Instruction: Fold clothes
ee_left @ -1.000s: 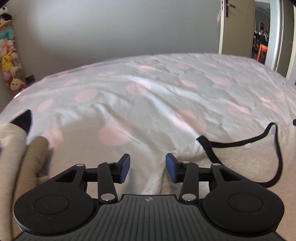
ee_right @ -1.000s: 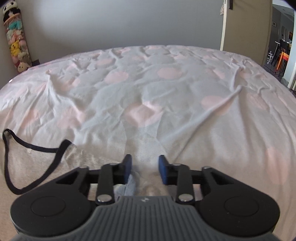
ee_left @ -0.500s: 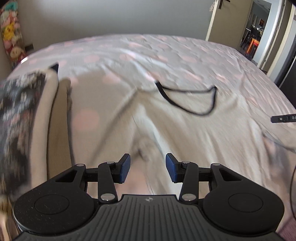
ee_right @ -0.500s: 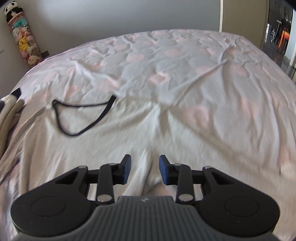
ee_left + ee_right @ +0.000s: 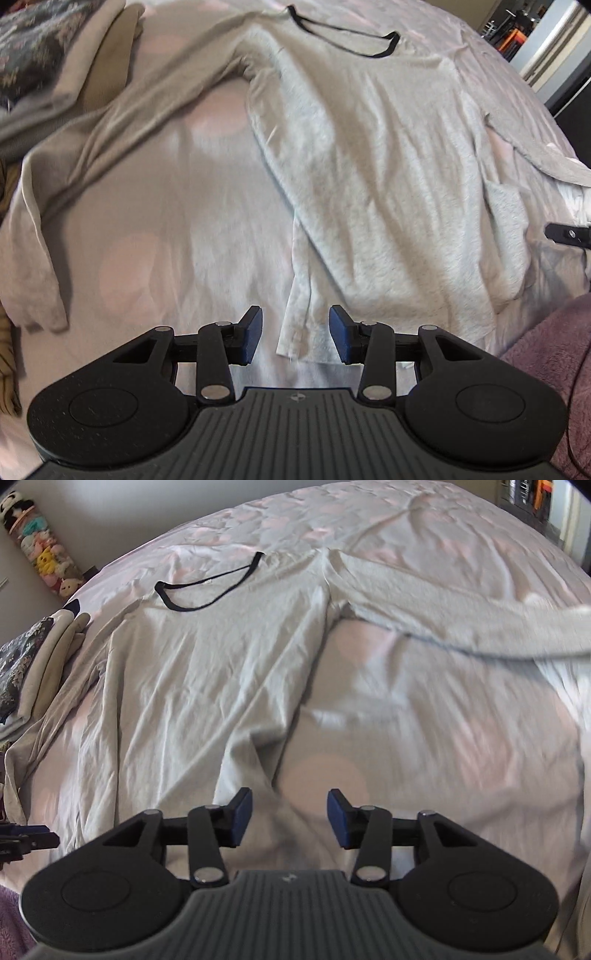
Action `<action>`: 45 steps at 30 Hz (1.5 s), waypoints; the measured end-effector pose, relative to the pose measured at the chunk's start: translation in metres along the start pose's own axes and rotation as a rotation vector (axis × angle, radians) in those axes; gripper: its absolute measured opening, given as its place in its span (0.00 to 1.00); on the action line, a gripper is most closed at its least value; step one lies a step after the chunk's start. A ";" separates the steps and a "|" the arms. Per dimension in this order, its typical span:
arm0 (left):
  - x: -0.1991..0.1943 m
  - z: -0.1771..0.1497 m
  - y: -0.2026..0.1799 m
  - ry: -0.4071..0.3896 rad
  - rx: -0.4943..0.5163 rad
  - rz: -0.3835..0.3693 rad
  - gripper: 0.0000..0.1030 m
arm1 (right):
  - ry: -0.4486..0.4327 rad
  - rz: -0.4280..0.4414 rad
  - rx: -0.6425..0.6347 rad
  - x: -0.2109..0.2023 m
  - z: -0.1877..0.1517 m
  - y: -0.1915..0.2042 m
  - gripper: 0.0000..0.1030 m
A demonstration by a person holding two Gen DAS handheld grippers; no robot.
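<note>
At the bottom centre of the left wrist view, the left gripper point(image 5: 295, 338) stands wide open, holding nothing, its blue pads straddling the lower left hem corner of the pale grey long-sleeved top with a black neckline point(image 5: 369, 177). Low in the right wrist view, the right gripper point(image 5: 290, 818) is likewise spread wide and empty, with the top's lower right hem just under and to the left of its gap. A stack of folded clothes point(image 5: 48, 62) sits in the upper left. The garment lies face-up across the pink-dotted white bedsheet point(image 5: 424, 738), sleeves flung outward.
</note>
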State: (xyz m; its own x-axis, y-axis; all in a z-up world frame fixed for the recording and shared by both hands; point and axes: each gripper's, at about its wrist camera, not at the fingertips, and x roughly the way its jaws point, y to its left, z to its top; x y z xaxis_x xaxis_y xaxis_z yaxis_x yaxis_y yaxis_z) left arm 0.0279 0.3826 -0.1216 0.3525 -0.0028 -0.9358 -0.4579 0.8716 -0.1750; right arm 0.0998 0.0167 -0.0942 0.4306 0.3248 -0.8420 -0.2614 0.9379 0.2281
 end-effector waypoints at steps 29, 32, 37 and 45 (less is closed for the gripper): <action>-0.046 -0.026 0.071 -0.275 -0.385 -0.058 0.03 | 0.205 -0.038 0.217 0.043 -0.005 -0.027 0.30; -0.045 -0.026 0.071 -0.270 -0.377 -0.068 0.03 | 0.128 -0.025 0.158 0.030 -0.008 -0.017 0.05; -0.041 -0.025 0.064 -0.251 -0.342 -0.069 0.03 | -0.055 0.197 0.033 -0.006 -0.016 -0.003 0.05; -0.036 -0.023 0.059 -0.229 -0.311 -0.060 0.03 | 0.037 0.325 -0.096 0.022 -0.011 0.039 0.05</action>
State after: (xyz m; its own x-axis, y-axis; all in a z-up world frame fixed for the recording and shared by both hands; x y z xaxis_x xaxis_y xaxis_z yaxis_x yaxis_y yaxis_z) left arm -0.0301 0.4230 -0.1052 0.5427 0.0909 -0.8350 -0.6440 0.6832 -0.3442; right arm 0.0897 0.0590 -0.1094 0.2799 0.5987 -0.7505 -0.4606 0.7696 0.4422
